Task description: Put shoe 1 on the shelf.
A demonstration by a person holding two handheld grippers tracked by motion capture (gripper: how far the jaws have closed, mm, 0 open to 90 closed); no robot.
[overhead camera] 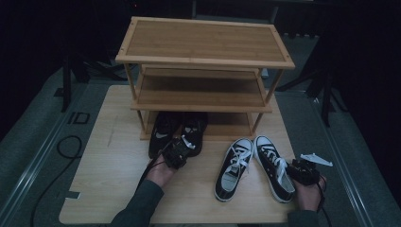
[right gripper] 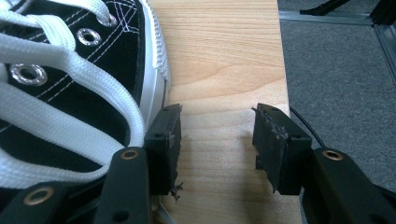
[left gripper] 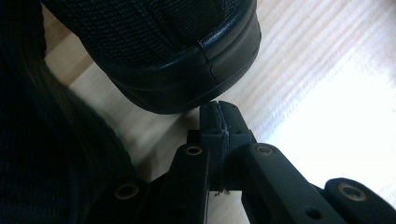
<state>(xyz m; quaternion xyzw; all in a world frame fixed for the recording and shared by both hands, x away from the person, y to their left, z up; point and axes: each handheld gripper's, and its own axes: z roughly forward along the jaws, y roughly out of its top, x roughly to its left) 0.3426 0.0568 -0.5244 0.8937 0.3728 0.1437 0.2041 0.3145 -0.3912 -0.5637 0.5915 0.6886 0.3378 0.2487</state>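
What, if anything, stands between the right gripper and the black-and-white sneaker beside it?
Nothing visible does. In the right gripper view the right gripper has open jaws over bare tabletop, with one jaw already beside the white sole edge of the black-and-white sneaker. The gap between the jaws holds nothing.

High view overhead; gripper views close, sharing its table [overhead camera: 118, 156].

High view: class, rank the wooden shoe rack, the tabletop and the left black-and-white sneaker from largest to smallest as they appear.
1. Tabletop, widest area.
2. Wooden shoe rack, though it stands taller and its top is nearer the camera, so the gap is unsure.
3. Left black-and-white sneaker, clearly smallest.
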